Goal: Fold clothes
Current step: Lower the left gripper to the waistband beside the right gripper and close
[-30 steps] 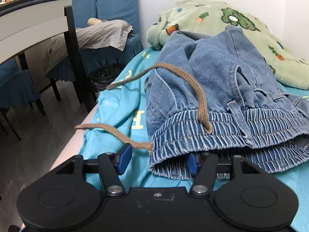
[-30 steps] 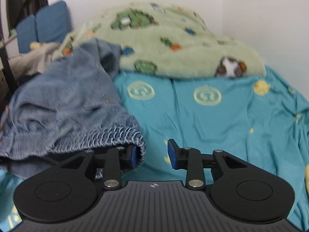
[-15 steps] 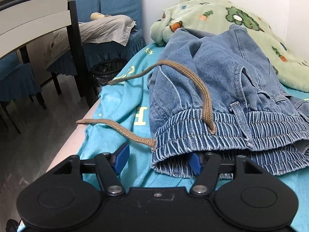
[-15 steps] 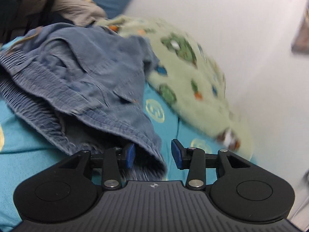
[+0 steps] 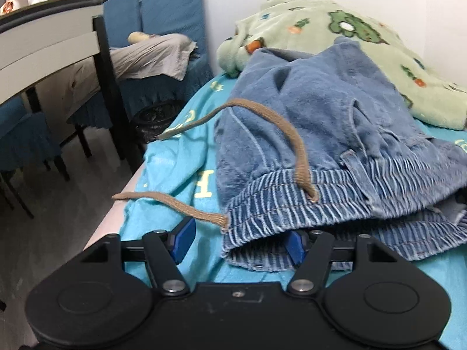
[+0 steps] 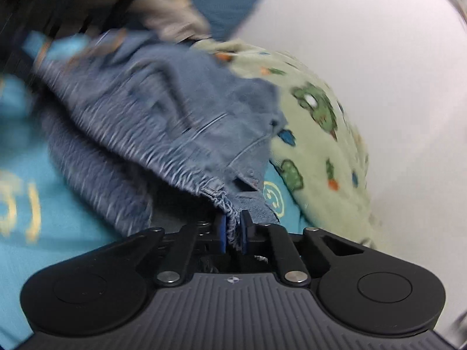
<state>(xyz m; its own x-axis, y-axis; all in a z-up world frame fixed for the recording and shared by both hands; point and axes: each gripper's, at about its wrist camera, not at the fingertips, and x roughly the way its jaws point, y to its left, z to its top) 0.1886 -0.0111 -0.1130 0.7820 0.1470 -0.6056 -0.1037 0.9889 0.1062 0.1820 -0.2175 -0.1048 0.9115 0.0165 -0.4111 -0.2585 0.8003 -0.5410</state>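
Crumpled blue denim pants (image 5: 315, 122) with an elastic waistband and a tan drawstring (image 5: 300, 157) lie on a teal bedsheet (image 5: 181, 157). My left gripper (image 5: 239, 240) is open, its jaws wide apart around the near left corner of the waistband, the right finger tucked under the band. My right gripper (image 6: 232, 233) is shut on the other end of the waistband (image 6: 227, 207), with gathered denim (image 6: 163, 110) pinched between the blue pads. The right wrist view is motion-blurred and tilted.
A green patterned fleece blanket (image 5: 364, 43) lies at the back against the white wall and also shows in the right wrist view (image 6: 315, 134). The bed's left edge drops to the floor. Blue-covered chairs (image 5: 163, 14), grey cloth and a dark table leg (image 5: 111, 87) stand left.
My right gripper closed on the waistband end and swung, tilting its view. My left gripper stayed open at the waistband's left corner, moving slightly closer.
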